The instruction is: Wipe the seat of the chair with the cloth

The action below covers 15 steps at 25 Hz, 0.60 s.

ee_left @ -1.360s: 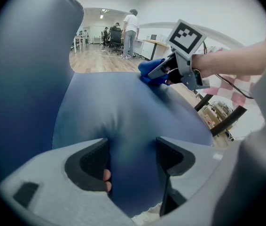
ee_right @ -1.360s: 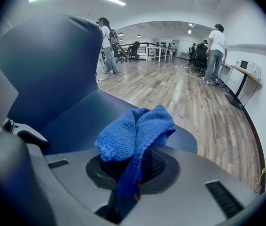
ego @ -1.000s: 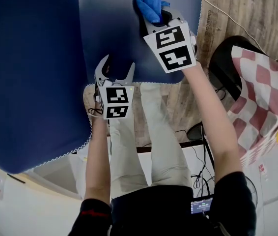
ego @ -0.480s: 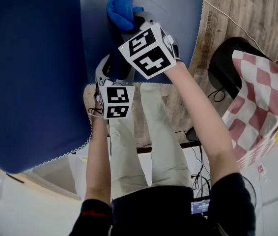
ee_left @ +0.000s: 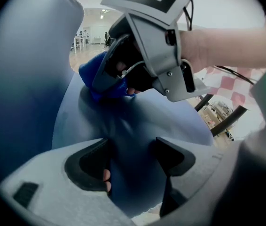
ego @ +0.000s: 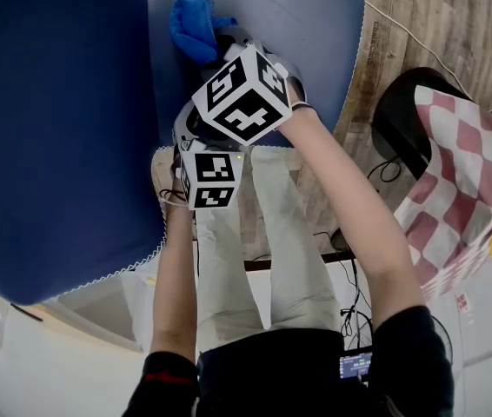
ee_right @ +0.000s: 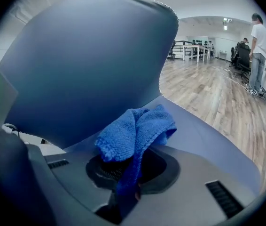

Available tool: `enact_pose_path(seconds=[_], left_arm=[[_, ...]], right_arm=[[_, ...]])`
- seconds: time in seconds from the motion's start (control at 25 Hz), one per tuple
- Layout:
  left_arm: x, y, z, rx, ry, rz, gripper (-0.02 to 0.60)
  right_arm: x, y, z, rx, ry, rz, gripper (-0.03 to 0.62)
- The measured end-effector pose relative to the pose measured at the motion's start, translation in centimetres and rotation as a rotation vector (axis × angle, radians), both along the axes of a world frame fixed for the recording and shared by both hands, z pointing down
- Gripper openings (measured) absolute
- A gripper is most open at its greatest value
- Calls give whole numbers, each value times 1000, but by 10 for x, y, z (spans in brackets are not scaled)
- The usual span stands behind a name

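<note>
Some cloth (ego: 192, 24) hidden under right tongs (ee_right: 128, 173) (clamped).

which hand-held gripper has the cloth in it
The right hand-held gripper: its jaws are shut on the blue cloth at the chair seat. The left hand-held gripper has its jaws apart, with no cloth between them.
</note>
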State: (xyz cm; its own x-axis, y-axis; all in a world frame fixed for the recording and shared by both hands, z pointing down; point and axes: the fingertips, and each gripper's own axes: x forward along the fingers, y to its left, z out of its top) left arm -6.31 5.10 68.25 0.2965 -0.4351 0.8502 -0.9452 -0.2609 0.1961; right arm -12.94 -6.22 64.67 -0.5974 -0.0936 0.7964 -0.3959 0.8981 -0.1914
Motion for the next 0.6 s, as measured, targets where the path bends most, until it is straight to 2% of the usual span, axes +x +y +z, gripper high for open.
enact_pose_path(seconds=[0.36, 0.6], left_arm=[[-1, 1, 0, 6, -7, 2, 319], [-2, 2, 1, 6, -7, 4, 319]], right_arm=[[14, -3, 5, 109, 99, -72, 49], [29, -11, 8, 136, 139, -41, 51]])
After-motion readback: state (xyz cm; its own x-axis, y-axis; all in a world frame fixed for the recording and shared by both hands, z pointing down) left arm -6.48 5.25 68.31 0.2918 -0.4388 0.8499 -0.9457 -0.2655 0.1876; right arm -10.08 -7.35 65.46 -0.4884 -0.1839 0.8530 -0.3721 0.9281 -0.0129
